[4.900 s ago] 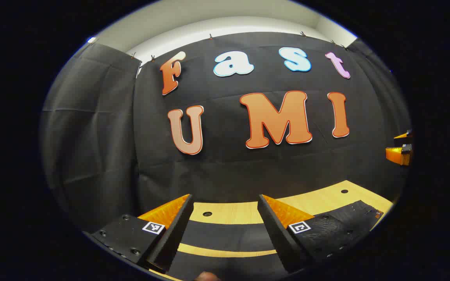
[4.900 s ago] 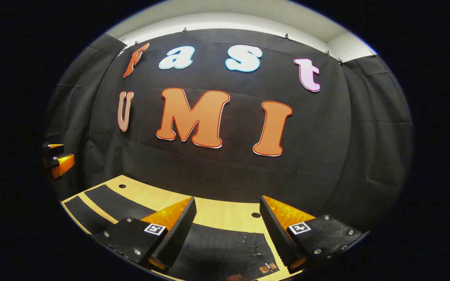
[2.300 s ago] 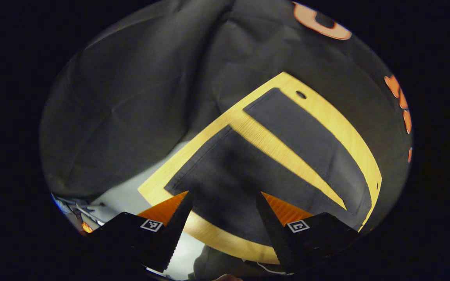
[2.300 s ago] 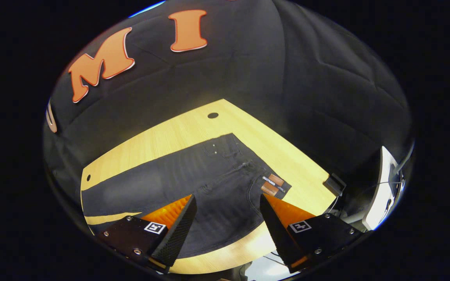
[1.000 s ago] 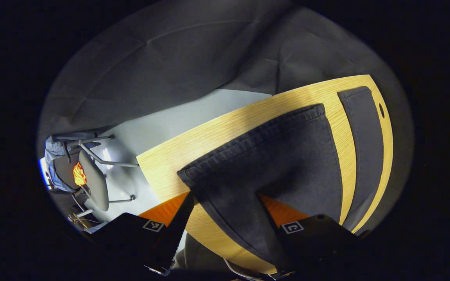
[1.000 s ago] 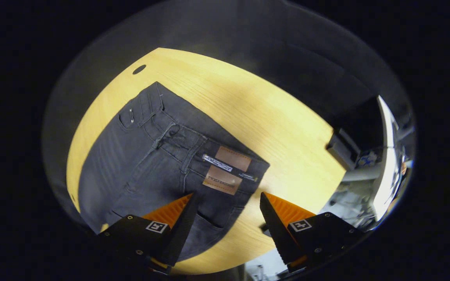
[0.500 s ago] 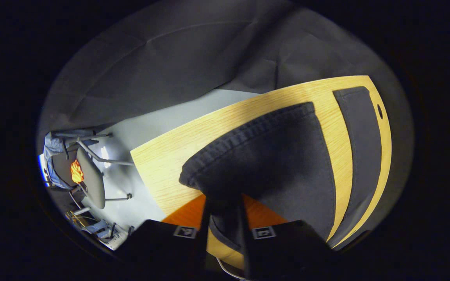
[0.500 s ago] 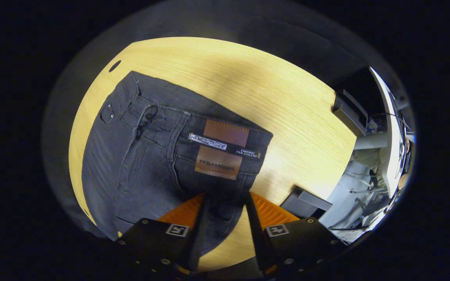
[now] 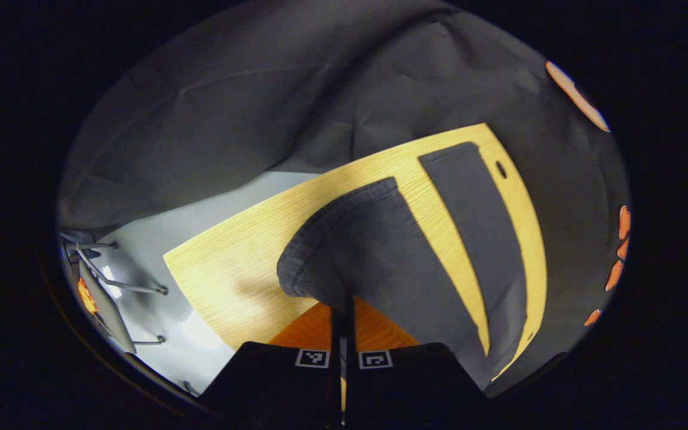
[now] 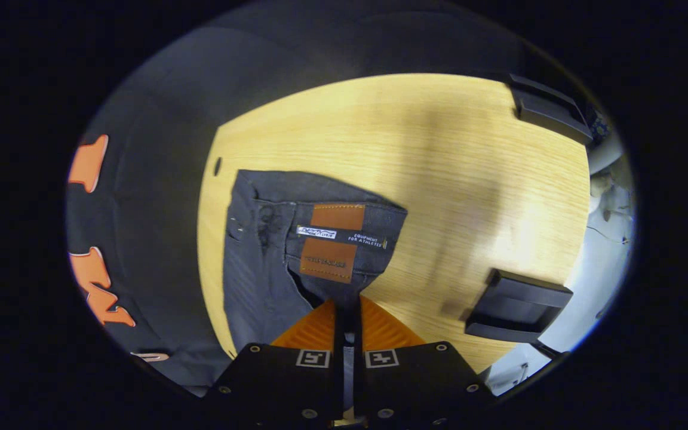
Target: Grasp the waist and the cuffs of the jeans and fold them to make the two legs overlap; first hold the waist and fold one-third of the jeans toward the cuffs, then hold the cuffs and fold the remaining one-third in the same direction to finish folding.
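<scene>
In the left gripper view, the left claw (image 9: 341, 310) sits at the bottom with its 2 fingers (image 9: 311, 325) drawn together, pinching the near cuff (image 9: 314, 251) of the dark jeans (image 9: 380, 257). The pinched cuff is lifted off the desk (image 9: 230, 275) and bulges up just ahead of the fingertips, its hem curling round to the left. Beyond it the leg runs away to the right over the wood. A narrow strip of bare desk separates this leg from the far leg (image 9: 475, 221), which lies flat near the back edge, next to a small round hole (image 9: 501, 169) in the desk top. Past the desk's left edge lie a pale floor (image 9: 159, 239) and the metal legs of a chair (image 9: 117, 280).

In the right gripper view, the right claw (image 10: 348, 319) has its 2 fingers (image 10: 314, 328) pressed together on the waistband (image 10: 332, 239) of the jeans (image 10: 260, 275), just below 2 brown leather patches (image 10: 329, 239). The waist is gathered and raised at the grip, while the rest of the fabric spreads to the left over the desk (image 10: 439, 179). A button (image 10: 235, 226) shows at the far left end of the waistband. 2 dark box-like objects sit by the desk's edges, one near (image 10: 517, 307) on the right and one far (image 10: 550, 110).
</scene>
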The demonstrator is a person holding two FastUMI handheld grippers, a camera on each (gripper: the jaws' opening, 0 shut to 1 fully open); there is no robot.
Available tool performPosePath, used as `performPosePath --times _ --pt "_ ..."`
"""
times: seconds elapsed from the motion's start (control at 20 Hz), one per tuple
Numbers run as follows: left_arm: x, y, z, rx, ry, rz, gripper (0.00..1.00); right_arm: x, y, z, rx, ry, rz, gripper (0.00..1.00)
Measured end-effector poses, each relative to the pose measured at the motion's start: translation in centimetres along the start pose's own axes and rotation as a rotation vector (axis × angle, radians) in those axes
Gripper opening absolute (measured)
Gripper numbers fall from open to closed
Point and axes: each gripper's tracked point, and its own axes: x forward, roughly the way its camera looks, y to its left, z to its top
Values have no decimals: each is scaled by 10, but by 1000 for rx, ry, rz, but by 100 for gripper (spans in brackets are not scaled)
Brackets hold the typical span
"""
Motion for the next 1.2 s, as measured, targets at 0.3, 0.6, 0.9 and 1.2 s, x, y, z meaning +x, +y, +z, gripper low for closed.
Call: performPosePath --times 0.3,0.6,0.9,1.2 --pt "-45 -52 29 56 -106 -191 4 -23 68 9 -52 -45 161 7" --pt "-63 -114 69 143 -172 -272 3 -28 123 9 -107 -51 220 7" --pt "-66 -162 102 172 -215 -300 3 -32 171 13 -124 -22 289 7" --pt "-49 -188 123 138 -226 -257 3 -9 196 31 -144 -4 286 7"
